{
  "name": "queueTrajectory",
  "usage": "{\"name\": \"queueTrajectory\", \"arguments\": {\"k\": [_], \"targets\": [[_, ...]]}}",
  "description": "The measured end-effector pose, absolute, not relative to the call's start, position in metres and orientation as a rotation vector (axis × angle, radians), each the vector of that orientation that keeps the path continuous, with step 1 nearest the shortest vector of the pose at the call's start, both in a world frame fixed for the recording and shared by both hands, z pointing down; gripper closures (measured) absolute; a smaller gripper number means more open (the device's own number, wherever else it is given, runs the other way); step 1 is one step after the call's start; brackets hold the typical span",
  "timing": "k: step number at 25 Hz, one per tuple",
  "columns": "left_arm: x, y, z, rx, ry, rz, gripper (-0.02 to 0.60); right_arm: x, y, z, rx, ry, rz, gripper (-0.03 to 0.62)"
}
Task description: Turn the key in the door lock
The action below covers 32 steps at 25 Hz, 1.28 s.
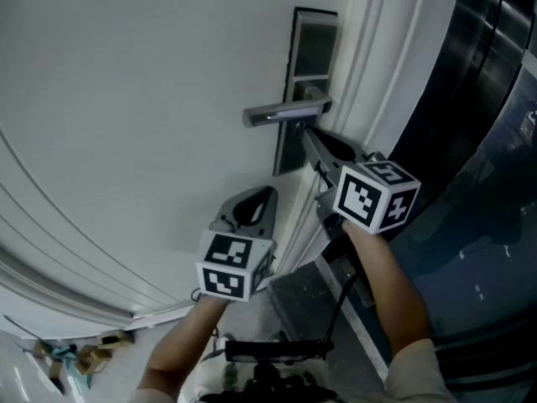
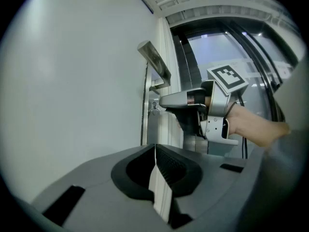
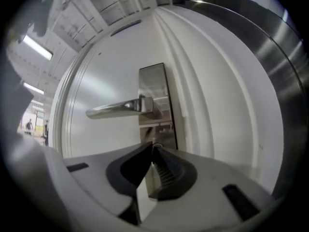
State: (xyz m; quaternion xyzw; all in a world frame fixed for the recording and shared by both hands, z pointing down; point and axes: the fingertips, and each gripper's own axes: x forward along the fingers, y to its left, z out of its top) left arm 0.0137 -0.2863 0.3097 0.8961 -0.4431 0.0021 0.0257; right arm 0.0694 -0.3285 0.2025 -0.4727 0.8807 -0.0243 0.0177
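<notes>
On the white door a tall metal lock plate carries a lever handle that lies level. My right gripper reaches in just under the handle, its tips against the plate. In the right gripper view its jaws meet on a small metal key at the lock; the left gripper view shows that key sticking out of the plate at the right gripper's tip. My left gripper hangs lower left of the lock, apart from the door, jaws pressed together with nothing between them.
White door-frame mouldings run beside the lock plate, with dark glass panels further right. Black equipment sits below my arms. Loose clutter lies on the floor at lower left.
</notes>
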Motion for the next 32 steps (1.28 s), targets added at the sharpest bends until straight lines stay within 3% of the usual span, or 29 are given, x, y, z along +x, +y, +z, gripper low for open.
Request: {"name": "queueTrajectory", "arguments": {"k": [14,32], "targets": [[0.015,-0.285,0.307,2.775,-1.373,-0.002,0.56,0.083,-0.334,0.209,-1.101,2.363,-0.73,0.551],[0.014,-0.294,0.289,2.783,-1.444,-0.02,0.56,0.088,-0.343,0.219,-0.665,1.907,-1.075,0.533]]}}
